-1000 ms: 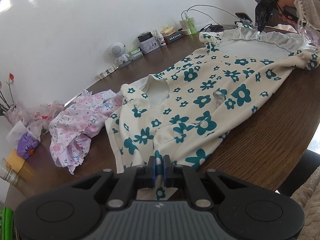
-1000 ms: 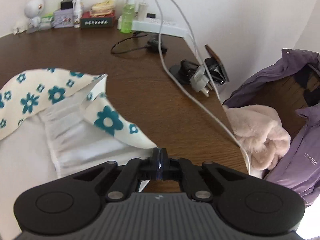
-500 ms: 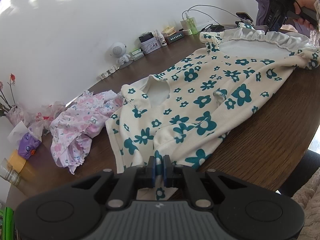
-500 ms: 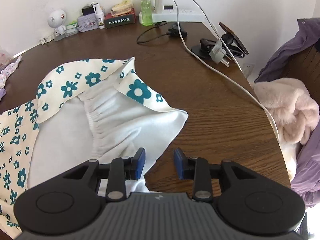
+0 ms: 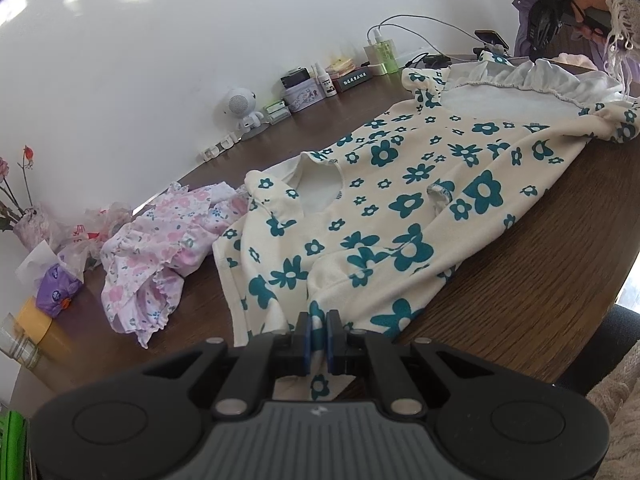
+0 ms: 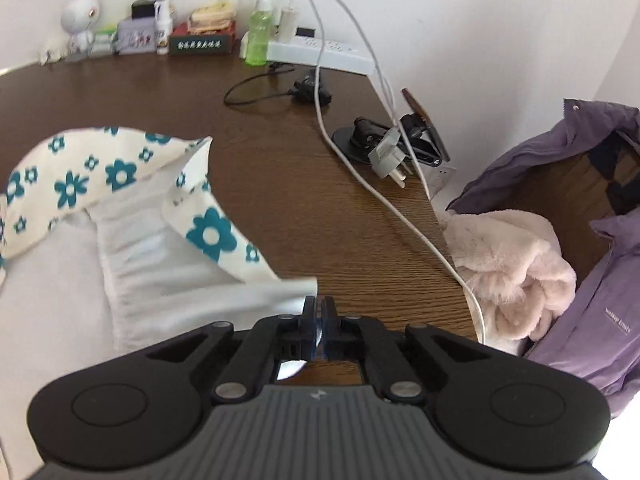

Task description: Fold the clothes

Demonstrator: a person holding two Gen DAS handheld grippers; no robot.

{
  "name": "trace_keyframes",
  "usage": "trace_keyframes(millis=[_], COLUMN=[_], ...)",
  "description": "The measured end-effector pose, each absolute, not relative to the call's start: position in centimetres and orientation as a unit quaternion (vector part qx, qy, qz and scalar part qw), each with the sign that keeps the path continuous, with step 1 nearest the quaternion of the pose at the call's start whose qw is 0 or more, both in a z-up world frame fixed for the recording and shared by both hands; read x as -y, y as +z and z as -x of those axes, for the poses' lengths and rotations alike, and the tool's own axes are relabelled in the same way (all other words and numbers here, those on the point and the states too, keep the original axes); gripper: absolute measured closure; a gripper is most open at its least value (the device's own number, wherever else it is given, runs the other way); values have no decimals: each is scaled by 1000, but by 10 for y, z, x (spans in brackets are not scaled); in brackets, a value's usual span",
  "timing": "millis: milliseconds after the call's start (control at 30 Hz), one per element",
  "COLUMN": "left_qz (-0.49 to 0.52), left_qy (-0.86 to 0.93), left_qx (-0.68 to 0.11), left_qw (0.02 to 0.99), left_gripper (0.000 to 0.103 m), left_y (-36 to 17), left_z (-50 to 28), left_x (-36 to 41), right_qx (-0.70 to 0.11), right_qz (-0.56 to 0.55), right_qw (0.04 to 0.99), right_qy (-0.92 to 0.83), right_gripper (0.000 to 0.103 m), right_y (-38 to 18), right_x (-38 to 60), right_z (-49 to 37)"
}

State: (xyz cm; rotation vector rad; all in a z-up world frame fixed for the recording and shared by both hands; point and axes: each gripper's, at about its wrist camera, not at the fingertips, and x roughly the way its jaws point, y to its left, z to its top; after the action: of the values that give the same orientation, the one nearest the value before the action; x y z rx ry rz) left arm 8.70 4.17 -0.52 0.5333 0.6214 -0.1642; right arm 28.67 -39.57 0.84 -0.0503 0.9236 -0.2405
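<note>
A cream dress with teal flowers [image 5: 400,208] lies spread across the brown table [image 5: 520,300]. My left gripper [image 5: 319,334] is shut on its near edge, flowered cloth pinched between the blue pads. At the far end, a hand holds my right gripper [image 5: 540,46] at the white gathered hem. In the right wrist view that gripper [image 6: 319,320] has its jaws closing, with the corner of the dress's [image 6: 168,264] white hem pinched between the pads. The hem is turned up, showing its white inside.
A crumpled pink floral garment [image 5: 160,252] lies left of the dress. A power strip [image 6: 320,46], green bottle [image 6: 258,36], white cable [image 6: 380,196] and phone holder [image 6: 384,140] crowd the far corner. Off the table's right edge sit a fluffy pink cloth [image 6: 512,268] and purple jacket [image 6: 600,280].
The right gripper's jaws stood apart over the hem half a second ago and have now come together on its white corner. The left gripper and its hold are unchanged.
</note>
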Motion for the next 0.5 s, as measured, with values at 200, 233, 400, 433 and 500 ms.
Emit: trace_keyframes(millis=[200, 233, 400, 433, 500], left_qz=[-254, -254, -252, -252, -252], left_qy=[-83, -83, -85, -85, -85], left_qx=[-297, -296, -294, -293, -292], left_qw=[917, 917, 918, 918, 919], left_gripper=[99, 99, 99, 99, 99], left_y=[-6, -6, -7, -7, -7], left_z=[-86, -86, -85, -85, -84], left_x=[-45, -45, -46, -46, -46], right_qx=[-445, -448, -462, -466, -470], right_qz=[32, 38, 23, 19, 17], right_qw=[892, 890, 885, 883, 882], right_qy=[-73, -73, -57, -53, -41], right_gripper=[71, 71, 71, 74, 94], right_y=[16, 13, -4, -8, -11], right_x=[382, 381, 389, 390, 389], right_z=[-242, -235, -219, -218, -215])
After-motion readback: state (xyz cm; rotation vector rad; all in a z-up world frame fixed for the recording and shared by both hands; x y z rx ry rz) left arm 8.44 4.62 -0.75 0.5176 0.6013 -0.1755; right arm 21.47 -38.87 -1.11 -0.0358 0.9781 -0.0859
